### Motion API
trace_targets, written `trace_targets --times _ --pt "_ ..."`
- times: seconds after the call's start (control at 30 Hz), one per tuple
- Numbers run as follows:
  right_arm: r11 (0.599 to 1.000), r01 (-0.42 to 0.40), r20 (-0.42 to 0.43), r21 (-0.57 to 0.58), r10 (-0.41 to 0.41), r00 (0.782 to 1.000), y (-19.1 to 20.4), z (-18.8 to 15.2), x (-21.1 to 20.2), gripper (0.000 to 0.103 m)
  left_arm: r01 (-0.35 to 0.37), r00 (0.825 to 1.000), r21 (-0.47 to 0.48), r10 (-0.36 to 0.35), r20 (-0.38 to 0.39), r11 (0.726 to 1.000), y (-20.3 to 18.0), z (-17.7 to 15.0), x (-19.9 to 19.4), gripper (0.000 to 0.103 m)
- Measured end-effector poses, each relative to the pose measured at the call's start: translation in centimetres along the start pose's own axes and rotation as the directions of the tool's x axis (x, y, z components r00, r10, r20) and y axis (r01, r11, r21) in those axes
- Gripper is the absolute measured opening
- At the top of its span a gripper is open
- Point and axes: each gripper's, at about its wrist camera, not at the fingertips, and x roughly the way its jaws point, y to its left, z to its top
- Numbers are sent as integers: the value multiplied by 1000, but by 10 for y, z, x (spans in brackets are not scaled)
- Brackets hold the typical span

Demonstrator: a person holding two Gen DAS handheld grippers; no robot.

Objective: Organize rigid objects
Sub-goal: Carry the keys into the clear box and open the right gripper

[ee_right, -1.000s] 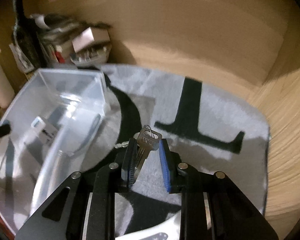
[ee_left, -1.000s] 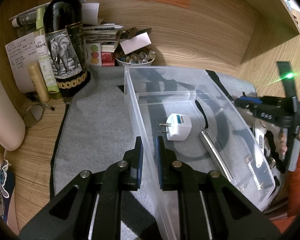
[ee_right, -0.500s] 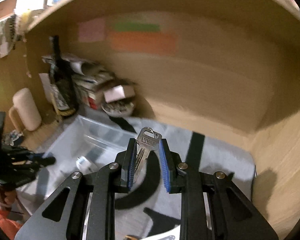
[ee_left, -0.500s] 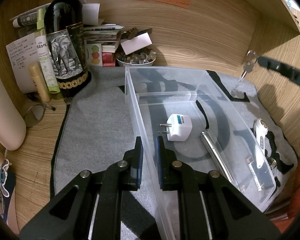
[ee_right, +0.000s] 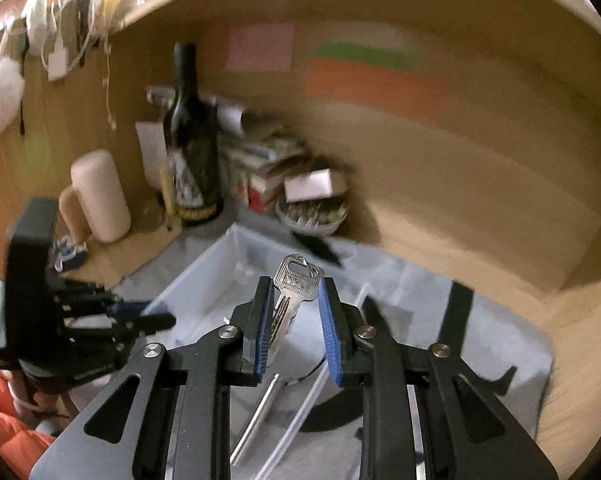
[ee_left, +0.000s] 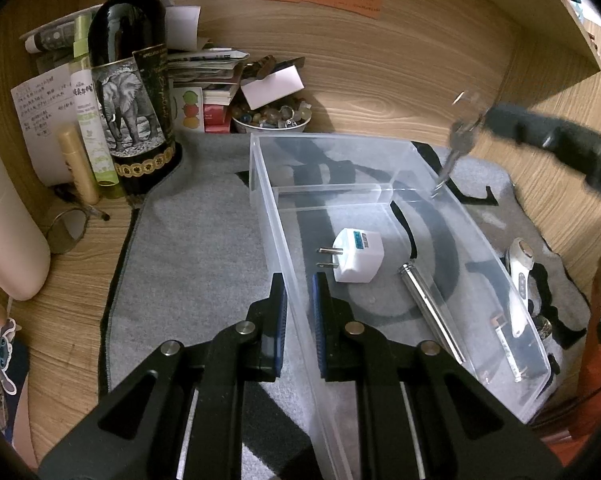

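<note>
A clear plastic bin [ee_left: 380, 148] stands on the grey mat. My left gripper [ee_left: 299, 292] is shut on its near left wall. Inside lie a white plug adapter [ee_left: 358, 254], a silver metal tube [ee_left: 430, 308] and a small flat stick [ee_left: 508, 344]. My right gripper [ee_right: 294, 300] is shut on a silver key [ee_right: 294, 292] and holds it above the bin's far right corner; the key also shows in the left wrist view [ee_left: 456, 148]. The bin [ee_right: 220, 264] and the tube [ee_right: 256, 420] show below it.
A dark wine bottle [ee_left: 130, 76], a spray bottle [ee_left: 92, 120], papers and a bowl of stones [ee_left: 272, 114] crowd the back left. A pale cylinder [ee_left: 4, 232] stands at the left. A white handheld device [ee_left: 520, 276] lies on the mat right of the bin.
My right gripper has lifted the key off the mat and carried it left, to above the bin's far corner. The left gripper has stayed clamped on the bin wall.
</note>
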Motion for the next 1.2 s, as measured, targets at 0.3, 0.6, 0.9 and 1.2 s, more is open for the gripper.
trace_targets --times 0.3,0.6,0.9,1.2 --pt "1000 -13 -157 2 14 987 1 -17 52 21 6 1000 -3 -6 2 1000 1 0 1 12" --pt "1000 -19 -190 1 19 982 4 -25 59 20 5 1000 -2 -5 3 1000 1 -1 1 12" --pt "999 33 -112 18 -30 993 -5 -20 28 47 5 1000 2 -5 3 1000 0 -1 2 12" --pt "960 242 -12 140 -243 970 -55 -24 -38 62 5 1000 2 -5 4 1000 0 -1 1 12"
